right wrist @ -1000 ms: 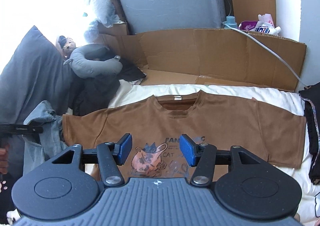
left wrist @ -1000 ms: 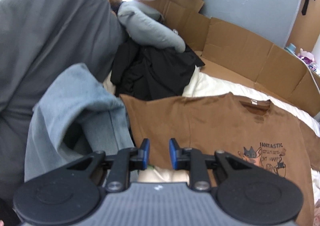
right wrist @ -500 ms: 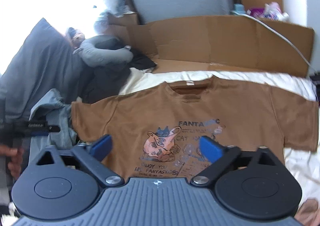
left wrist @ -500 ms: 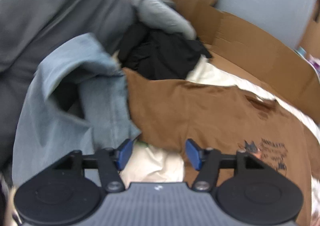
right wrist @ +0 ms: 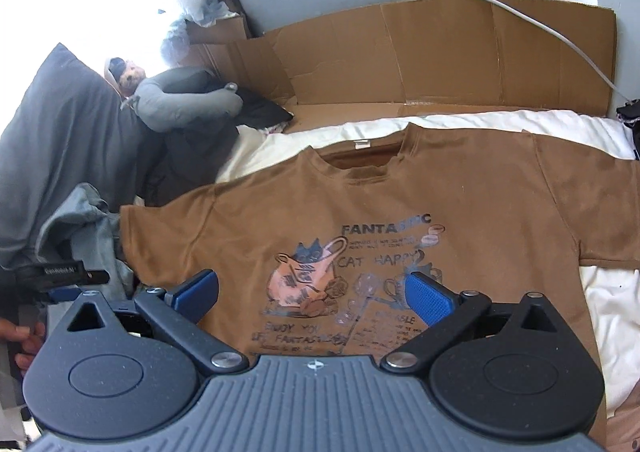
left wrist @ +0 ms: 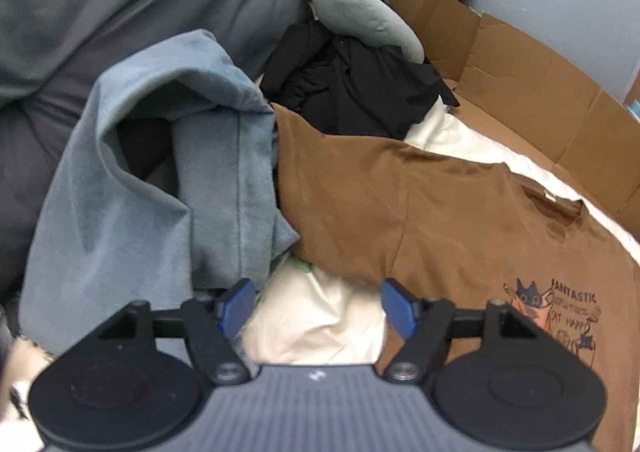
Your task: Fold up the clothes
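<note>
1. On the brown T-shirt (right wrist: 400, 212) in front of me, dark print reads "FANTASTIC" and below it "CAT HAPPY".
2. Lower lines on the print start "ENJOY YOU" and "LIFE FANTASTIC", partly blurred.
3. My left gripper (right wrist: 60, 272) carries small white lettering that I cannot read.

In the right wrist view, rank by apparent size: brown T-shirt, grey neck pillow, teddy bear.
Largest to smallest:
1. brown T-shirt
2. grey neck pillow
3. teddy bear
The shirt lies nearest the camera, which exaggerates its lead.

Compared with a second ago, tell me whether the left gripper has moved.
Yes. The left gripper has swung left toward the blue-grey garment, away from the brown T-shirt's print, and its jaws opened.
</note>
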